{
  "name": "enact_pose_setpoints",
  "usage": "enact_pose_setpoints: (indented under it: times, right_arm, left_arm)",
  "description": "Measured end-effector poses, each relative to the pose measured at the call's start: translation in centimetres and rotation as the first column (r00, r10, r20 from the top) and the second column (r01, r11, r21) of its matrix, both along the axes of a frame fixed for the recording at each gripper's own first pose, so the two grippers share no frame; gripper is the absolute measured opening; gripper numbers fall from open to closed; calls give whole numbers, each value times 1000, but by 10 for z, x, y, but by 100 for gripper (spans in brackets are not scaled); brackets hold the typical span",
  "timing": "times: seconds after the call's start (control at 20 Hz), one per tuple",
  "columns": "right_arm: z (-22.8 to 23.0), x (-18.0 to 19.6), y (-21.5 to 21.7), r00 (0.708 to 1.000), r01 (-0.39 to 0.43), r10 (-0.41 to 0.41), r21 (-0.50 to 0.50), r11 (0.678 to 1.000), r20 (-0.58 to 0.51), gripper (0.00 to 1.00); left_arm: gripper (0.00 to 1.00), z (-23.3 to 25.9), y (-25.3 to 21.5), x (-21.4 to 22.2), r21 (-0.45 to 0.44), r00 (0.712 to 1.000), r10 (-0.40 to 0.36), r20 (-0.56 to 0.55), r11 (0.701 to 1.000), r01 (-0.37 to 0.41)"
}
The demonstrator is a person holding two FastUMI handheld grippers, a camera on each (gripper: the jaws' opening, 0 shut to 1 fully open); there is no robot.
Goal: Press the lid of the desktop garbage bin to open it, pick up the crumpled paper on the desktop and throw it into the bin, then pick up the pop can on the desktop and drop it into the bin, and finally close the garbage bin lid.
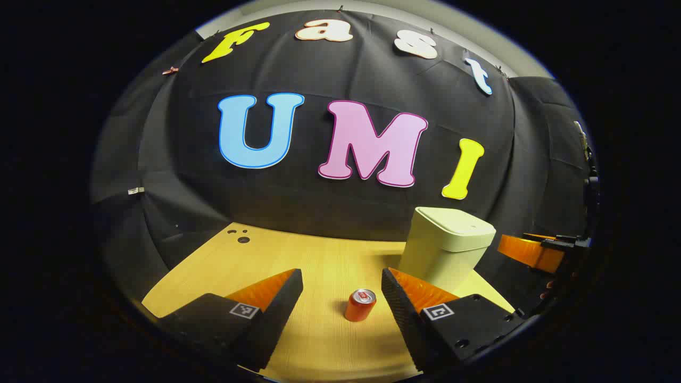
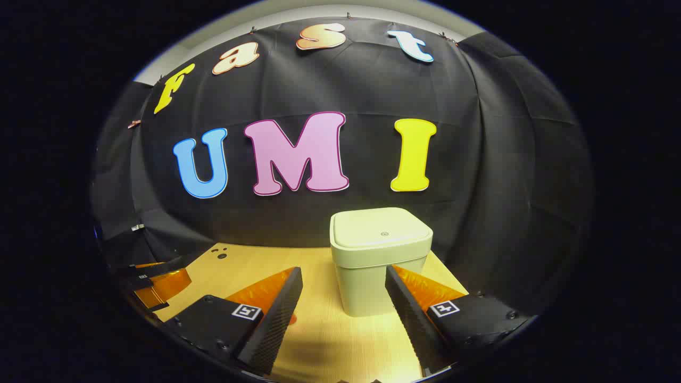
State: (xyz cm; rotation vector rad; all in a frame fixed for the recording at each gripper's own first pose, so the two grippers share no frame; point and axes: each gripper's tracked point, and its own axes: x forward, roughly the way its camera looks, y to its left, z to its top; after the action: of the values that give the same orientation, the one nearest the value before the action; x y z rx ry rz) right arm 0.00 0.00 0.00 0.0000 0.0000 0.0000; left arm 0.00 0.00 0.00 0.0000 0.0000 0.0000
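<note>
A red pop can (image 1: 360, 305) stands upright on the wooden desktop (image 1: 319, 255), just ahead of my left gripper (image 1: 341, 274) and in line with the gap of its open, empty fingers. The pale green bin (image 1: 447, 244) stands behind and to the right of the can, lid down. In the right gripper view the bin (image 2: 380, 260) is straight ahead and close, its flat lid (image 2: 381, 229) shut. My right gripper (image 2: 343, 270) is open with nothing held, its fingers to either side of the bin's lower body. A sliver of red (image 2: 292, 319) peeks out by its left finger.
The black cloth wall closes off the back of the desktop right behind the bin. Small holes (image 1: 242, 236) mark the table's far left corner. The other gripper's finger (image 1: 532, 250) shows at the far right of the left gripper view, and the left one (image 2: 159, 282) at the far left of the right gripper view.
</note>
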Motion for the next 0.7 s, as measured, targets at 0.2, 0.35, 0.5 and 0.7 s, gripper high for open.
enact_pose_setpoints:
  times: [0.2,0.35,0.5,0.7]
  right_arm:
    - [4,5,-8,1000,25,-25,7,1000,2,98]
    - [1,8,-12,999,36,-36,14,999,-16,98]
    - [-3,7,-16,998,45,-45,14,999,-38,98]
    - [-1,8,-23,998,52,-52,-14,999,-40,98]
  left_arm:
    - [96,5,5,8,15,1000,22,22,1000,-22]
    - [96,3,8,13,8,999,29,22,1000,-29]
    - [96,3,8,18,15,999,33,31,999,-33]
    - [96,2,6,24,17,999,25,20,1000,-25]
